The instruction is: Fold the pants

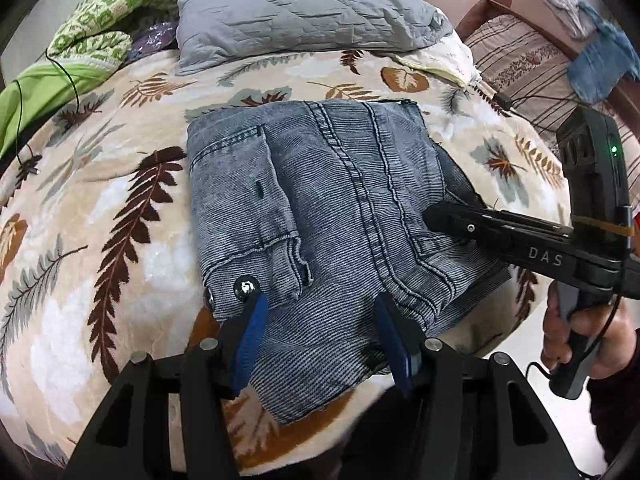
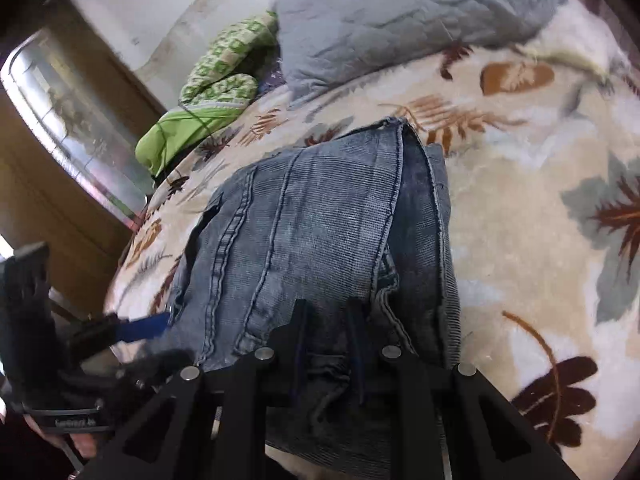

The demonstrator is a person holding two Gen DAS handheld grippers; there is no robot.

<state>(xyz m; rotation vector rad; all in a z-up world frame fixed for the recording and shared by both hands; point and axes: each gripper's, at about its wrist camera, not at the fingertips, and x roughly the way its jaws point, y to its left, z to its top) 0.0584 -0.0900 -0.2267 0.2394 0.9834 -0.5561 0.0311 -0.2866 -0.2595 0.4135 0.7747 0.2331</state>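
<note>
The jeans lie folded in a thick stack at mid-frame on the bed, below the grey pillow. The left gripper stands partly open at the bottom of its view, its blue pads over the jeans' near edge without pinching it. The right gripper is narrow above the fold; whether it holds cloth I cannot tell.

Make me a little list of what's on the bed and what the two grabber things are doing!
pants: blue jeans, folded into a compact stack
surface: leaf-patterned blanket
behind the jeans: grey pillow
far corner: green patterned cloth
left gripper: open, blue fingers straddling the jeans' near edge
right gripper: jaws narrow, over the jeans; grip unclear
</note>
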